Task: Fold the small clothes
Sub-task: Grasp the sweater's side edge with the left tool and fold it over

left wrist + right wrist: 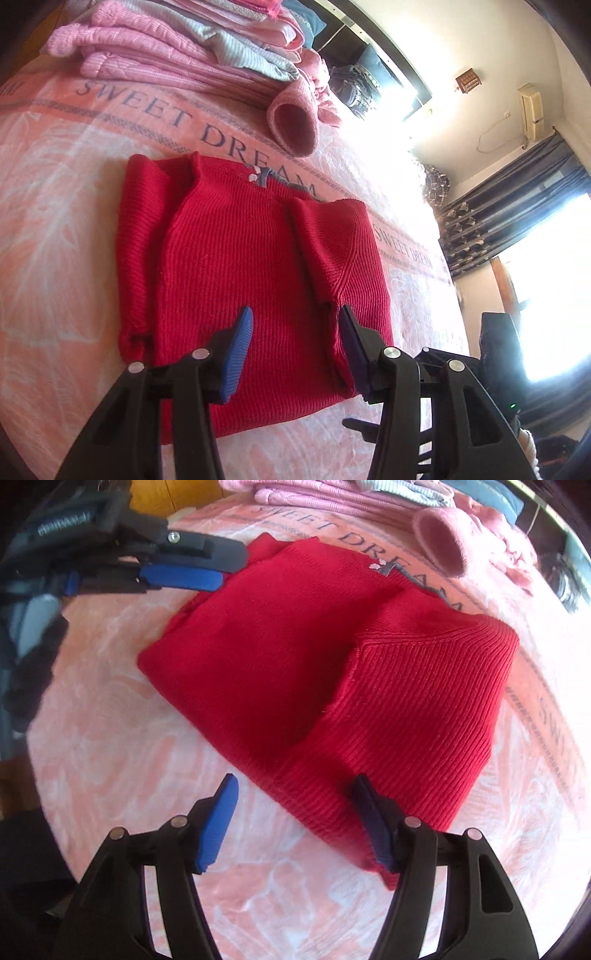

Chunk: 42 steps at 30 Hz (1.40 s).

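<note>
On pink bedspread, red sweater, left gripper right-view only

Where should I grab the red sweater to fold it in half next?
Grip the red knit sweater by its bottom hem, the edge nearest both grippers, coming in low from that near side. The sleeves are already folded in and the hem lies flat on the pink bedspread, so it should lift toward the collar.
</note>
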Each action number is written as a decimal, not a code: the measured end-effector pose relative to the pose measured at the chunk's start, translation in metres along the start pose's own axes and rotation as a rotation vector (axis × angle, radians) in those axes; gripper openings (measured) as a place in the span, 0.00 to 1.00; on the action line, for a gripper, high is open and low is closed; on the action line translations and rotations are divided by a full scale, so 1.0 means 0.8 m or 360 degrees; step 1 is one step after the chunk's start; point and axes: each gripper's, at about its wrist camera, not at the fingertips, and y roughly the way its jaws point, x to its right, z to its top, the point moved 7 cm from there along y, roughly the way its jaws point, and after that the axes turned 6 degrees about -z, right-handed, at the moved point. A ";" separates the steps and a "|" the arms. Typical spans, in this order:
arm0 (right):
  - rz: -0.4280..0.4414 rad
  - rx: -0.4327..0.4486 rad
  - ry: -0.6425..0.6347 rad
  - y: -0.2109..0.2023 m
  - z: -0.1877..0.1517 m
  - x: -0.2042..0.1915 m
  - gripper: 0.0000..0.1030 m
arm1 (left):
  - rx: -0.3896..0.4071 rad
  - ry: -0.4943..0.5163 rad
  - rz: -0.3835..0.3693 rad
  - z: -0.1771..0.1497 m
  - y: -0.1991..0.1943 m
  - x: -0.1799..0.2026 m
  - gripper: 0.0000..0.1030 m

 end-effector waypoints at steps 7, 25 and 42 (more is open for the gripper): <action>0.0130 0.0014 0.0054 0.009 -0.010 0.023 0.14 | -0.0092 -0.0101 -0.0094 -0.009 0.032 0.007 0.48; 0.0783 0.0285 0.0606 -0.082 -0.018 0.115 0.07 | -0.0205 -0.0587 -0.0574 0.003 0.156 0.036 0.53; 0.0842 0.0404 0.0578 -0.110 -0.024 0.121 0.06 | -0.0009 -0.0590 -0.0619 0.072 0.191 0.030 0.19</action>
